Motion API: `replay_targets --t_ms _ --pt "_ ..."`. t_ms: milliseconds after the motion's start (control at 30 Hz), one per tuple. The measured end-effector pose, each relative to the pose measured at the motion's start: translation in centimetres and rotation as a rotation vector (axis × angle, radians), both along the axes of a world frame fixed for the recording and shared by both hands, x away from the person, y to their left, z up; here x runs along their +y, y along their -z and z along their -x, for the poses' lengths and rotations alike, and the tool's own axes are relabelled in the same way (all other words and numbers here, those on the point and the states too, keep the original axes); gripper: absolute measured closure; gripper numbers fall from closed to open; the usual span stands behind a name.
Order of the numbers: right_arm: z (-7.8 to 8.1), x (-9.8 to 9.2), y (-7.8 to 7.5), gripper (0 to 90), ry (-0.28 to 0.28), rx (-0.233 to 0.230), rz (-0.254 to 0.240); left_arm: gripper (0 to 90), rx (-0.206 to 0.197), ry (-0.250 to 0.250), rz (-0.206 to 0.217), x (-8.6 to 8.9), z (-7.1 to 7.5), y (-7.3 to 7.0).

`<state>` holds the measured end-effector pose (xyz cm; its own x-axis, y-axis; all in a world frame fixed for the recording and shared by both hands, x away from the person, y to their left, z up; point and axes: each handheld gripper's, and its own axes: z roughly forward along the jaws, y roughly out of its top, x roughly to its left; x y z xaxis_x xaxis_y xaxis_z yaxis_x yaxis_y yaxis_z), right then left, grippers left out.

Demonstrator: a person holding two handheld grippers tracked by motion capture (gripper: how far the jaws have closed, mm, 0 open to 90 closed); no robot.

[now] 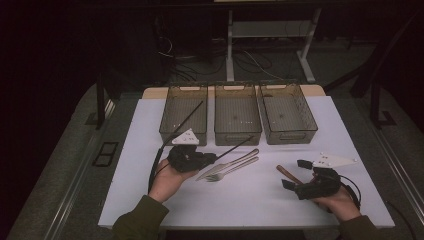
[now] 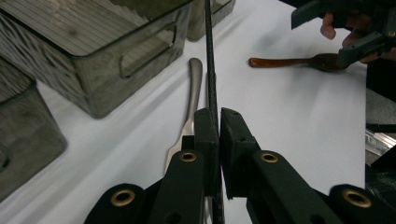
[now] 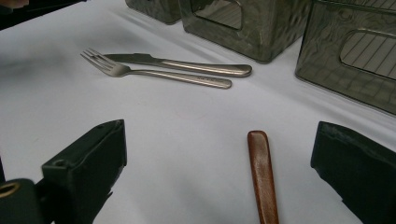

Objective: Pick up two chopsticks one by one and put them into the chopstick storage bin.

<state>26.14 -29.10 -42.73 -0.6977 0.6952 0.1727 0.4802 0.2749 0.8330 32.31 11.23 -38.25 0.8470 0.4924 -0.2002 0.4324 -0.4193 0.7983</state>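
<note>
1. Left gripper (image 1: pixel 212 159), black matte plastic with brass-coloured rivets, jaws pressed together and pinching a thin black rod (image 2: pixel 211 70); the rod's surface looks finely textured, and it runs forward and up between the jaws.
2. Left hand (image 1: pixel 167 181) wraps the gripper body from below, olive sleeve (image 1: pixel 140 220) behind it; a grey three-cornered plate sits on top of the gripper.
3. Right gripper (image 1: pixel 296 174), same black blocky build, jaws spread wide apart, holding nothing. Right hand (image 1: pixel 340 200) grips it at the table's near right.
4. Wooden spoon (image 3: pixel 264 179), glossy reddish-brown, flat rounded handle end, lies on the table between the open right jaws; in the left gripper view its bowl sits just beside the right gripper.
5. Table (image 1: pixel 260 200): smooth matte white top, rectangular.
6. Fork (image 3: pixel 154 72) and knife (image 3: pixel 187 65), brushed silver metal with rounded handle ends, lie side by side mid-table, touching or nearly so; fork nearer the person, tines toward the left gripper.
7. Beyond them, three rectangular bins in a row: left bin (image 1: pixel 183 114), middle bin (image 1: pixel 237 114), right bin (image 1: pixel 287 114). Smoky translucent plastic, ribbed floors, cut-out handle slots in the end walls.
8. A second thin black rod (image 1: pixel 186 120) leans across the left bin.
9. Far back: dark floor with cables (image 1: pixel 175 55) and white table legs (image 1: pixel 230 45).
</note>
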Motion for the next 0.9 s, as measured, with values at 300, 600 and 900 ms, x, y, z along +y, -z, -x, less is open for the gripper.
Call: replay_targets --t_ms 300,600,900 --pt "0.0 0.0 0.0 3.0 0.004 0.000 -0.002 85.0 -0.037 -0.019 -0.011 1.0 -2.0 -2.1" --pt "0.0 0.0 0.0 3.0 0.007 -0.001 -0.007 84.9 -0.063 -0.074 -0.013 2.1 -4.0 -3.8" --pt "0.0 -0.1 0.0 3.0 0.008 0.001 -0.007 85.0 -0.073 -0.140 -0.035 3.2 -6.7 -4.2"
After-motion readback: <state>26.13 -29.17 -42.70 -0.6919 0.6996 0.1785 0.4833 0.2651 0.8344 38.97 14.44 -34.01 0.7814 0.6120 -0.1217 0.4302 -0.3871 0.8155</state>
